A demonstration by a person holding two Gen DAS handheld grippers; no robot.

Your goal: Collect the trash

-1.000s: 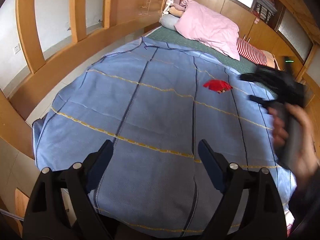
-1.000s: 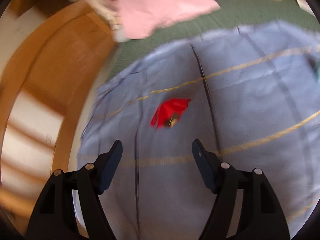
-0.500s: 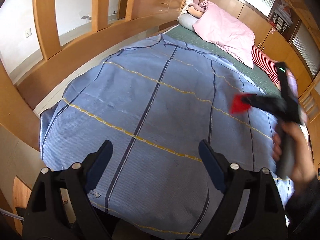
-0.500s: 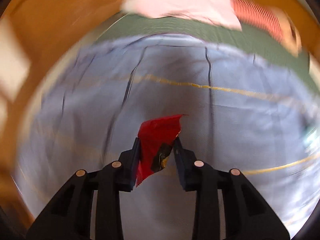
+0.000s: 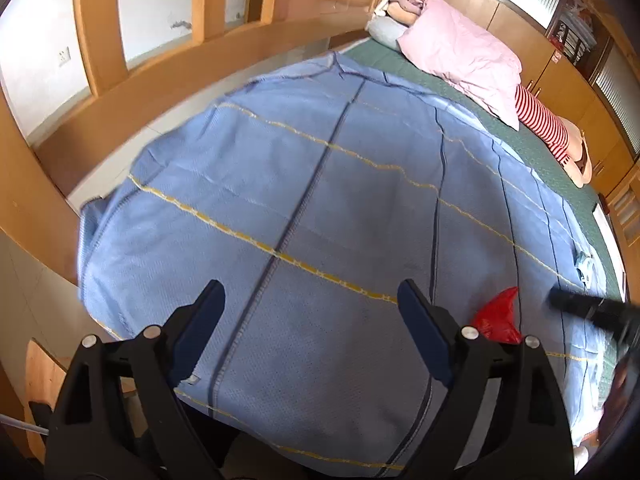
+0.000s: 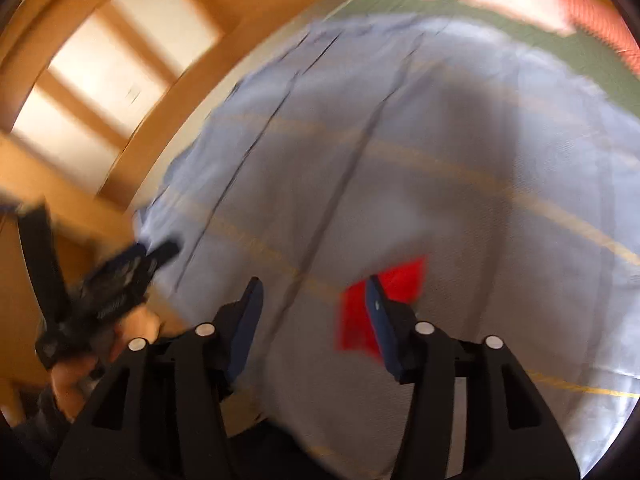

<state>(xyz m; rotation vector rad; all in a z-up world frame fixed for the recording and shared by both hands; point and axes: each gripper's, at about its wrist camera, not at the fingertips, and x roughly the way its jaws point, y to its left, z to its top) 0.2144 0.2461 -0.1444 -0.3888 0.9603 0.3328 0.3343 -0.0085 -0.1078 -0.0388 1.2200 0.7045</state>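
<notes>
Your left tongs (image 5: 310, 326) hang wide open over the near part of the blue blanket (image 5: 320, 200) that covers the bed, with nothing between their pads. The red wrapper (image 5: 498, 318) lies just to the right of them in the left wrist view, near the blanket's front right area, between your two tools.

Your right tongs (image 6: 312, 322) have just been opening; their jaws stand parted and the gap between the pads shows only blanket. In the blurred right wrist view the red wrapper (image 6: 384, 304) sits at the outer side of the right finger, partly behind it, so I cannot tell whether it touches that finger or is clear of it.

At the head of the bed a pink pillow (image 5: 460, 52) rests on the green sheet (image 5: 532, 140), well apart from the wrapper.
</notes>
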